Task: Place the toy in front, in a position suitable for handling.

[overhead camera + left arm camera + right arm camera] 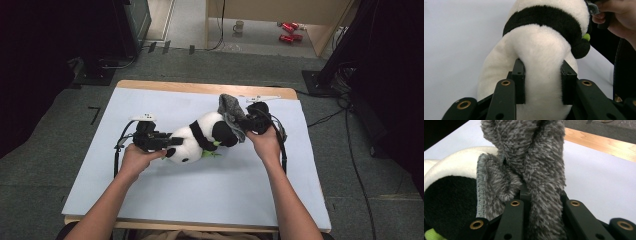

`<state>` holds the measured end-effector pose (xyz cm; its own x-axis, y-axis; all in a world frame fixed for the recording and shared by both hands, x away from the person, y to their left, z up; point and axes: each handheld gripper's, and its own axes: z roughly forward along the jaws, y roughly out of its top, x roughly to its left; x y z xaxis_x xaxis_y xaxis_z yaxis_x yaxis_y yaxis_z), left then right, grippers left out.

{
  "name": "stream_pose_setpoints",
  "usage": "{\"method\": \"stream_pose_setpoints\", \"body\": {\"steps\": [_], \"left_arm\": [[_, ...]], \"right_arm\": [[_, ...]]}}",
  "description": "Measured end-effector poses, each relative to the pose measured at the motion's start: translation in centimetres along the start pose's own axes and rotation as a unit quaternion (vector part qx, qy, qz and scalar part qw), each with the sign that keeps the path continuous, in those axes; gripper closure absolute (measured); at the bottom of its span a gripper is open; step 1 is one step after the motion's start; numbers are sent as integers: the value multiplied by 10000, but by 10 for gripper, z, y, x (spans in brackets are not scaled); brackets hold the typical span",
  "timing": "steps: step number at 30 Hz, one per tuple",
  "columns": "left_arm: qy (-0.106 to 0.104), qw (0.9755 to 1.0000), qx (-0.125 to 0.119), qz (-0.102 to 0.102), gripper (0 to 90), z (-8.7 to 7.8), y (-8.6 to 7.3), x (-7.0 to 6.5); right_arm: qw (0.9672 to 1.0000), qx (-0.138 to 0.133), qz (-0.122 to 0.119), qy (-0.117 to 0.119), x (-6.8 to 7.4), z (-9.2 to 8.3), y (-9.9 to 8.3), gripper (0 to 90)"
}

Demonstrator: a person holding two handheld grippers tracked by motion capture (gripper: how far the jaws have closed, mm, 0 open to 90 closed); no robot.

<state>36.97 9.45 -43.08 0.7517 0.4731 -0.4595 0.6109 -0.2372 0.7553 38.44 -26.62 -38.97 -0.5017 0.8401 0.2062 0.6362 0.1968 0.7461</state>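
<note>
The left gripper (543, 82) had its jaws clamped on the white rump of the plush panda (541, 50). The right gripper (537, 202) pinched a fuzzy grey cloth (534, 157), apparently draped at the panda's head, above the pale-covered bench (210, 185).

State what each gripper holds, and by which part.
The left gripper clamps the plush panda by its white rear body. The right gripper pinches the grey fuzzy cloth by a bunched fold.
</note>
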Motion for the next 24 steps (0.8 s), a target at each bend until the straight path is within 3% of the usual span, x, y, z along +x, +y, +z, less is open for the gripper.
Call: {"method": "stream_pose_setpoints", "body": {"steps": [4,11,14,17,24], "left_arm": [[-31,10000,-15,-52,660,0,0,1],[-86,9999,-49,-113,660,-2,0,3],[-149,9997,-78,-176,661,-2,1,4],[-279,9992,-116,-272,662,-3,1,5],[-357,9988,-101,-318,662,-4,3,4]], "right_arm": [[10000,30,31,-14,-4,4,-4,779],[9982,524,92,-282,-19,13,-19,779],[9978,562,88,-330,-25,14,-23,779],[9980,494,105,-371,-27,10,-23,779],[9990,76,152,-410,-27,-10,-13,778]]}}
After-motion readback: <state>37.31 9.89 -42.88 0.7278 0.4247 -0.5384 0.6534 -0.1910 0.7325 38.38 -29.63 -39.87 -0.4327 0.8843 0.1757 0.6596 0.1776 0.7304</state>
